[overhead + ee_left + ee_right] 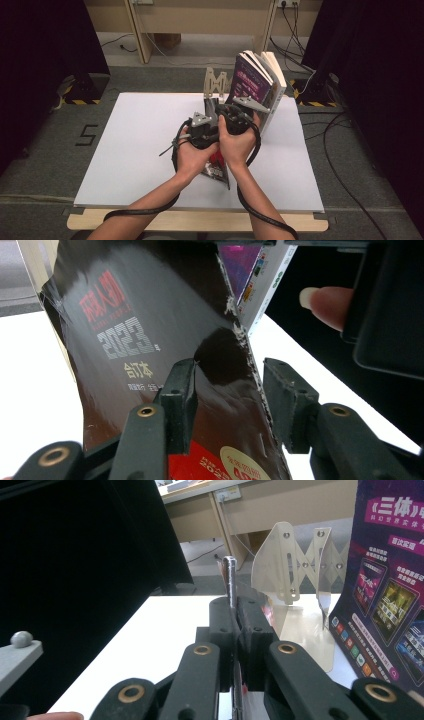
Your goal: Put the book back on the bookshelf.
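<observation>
At the centre of the high view both hands meet over the white table, and a dark glossy magazine slants out from under them toward the lower centre of the frame. In the left gripper view the left gripper stands released: its two black padded jaws are parted, and the magazine rises between them, its creased, whitened edge running from the upper middle down to the lower centre of the frame; the left pad lies against the cover, the right pad apart from the edge. The cover is shiny dark brown with red and pale lettering, and a red band shows at the bottom. In the right gripper view the right gripper is clenched on the thin edge of the magazine, which stands upright as a narrow sliver at the frame's centre. Beyond it stands a pale, perforated folding book stand, and a purple glossy book fills the right edge
</observation>
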`<state>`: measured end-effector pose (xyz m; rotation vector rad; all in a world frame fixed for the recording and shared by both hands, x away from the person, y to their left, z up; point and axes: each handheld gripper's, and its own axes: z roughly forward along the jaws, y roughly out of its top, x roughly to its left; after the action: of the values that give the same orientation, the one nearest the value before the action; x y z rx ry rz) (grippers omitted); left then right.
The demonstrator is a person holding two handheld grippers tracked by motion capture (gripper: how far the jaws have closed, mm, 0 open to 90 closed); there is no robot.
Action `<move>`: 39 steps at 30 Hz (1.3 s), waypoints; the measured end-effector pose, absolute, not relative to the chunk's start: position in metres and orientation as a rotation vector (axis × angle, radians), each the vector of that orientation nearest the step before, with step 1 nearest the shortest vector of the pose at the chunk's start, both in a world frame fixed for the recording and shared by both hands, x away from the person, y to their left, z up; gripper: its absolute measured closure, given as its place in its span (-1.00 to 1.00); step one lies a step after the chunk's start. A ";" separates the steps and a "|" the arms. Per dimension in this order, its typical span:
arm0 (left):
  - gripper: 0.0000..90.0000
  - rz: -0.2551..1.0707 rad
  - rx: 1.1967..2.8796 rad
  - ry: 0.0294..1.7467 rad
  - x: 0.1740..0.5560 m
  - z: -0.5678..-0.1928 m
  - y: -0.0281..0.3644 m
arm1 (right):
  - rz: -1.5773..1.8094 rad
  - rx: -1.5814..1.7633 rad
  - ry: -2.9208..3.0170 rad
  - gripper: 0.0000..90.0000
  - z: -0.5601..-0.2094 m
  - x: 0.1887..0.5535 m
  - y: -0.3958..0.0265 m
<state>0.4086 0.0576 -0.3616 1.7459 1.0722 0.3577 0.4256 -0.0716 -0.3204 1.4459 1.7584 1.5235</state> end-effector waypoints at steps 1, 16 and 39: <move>0.25 0.358 1.748 1.073 0.409 -0.362 0.057 | 1.523 1.451 1.758 0.92 -0.321 0.426 -0.072; 0.91 0.284 1.736 1.125 0.407 -0.363 0.081 | 1.531 1.350 1.862 0.75 -0.320 0.427 -0.073; 0.93 0.251 1.637 1.091 0.410 -0.356 0.113 | 1.469 1.559 1.643 0.37 -0.361 0.398 -0.209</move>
<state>0.4101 0.1128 -0.3560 1.6371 1.0913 0.2511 0.3975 -0.2093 -0.3610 1.5591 1.6430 1.4685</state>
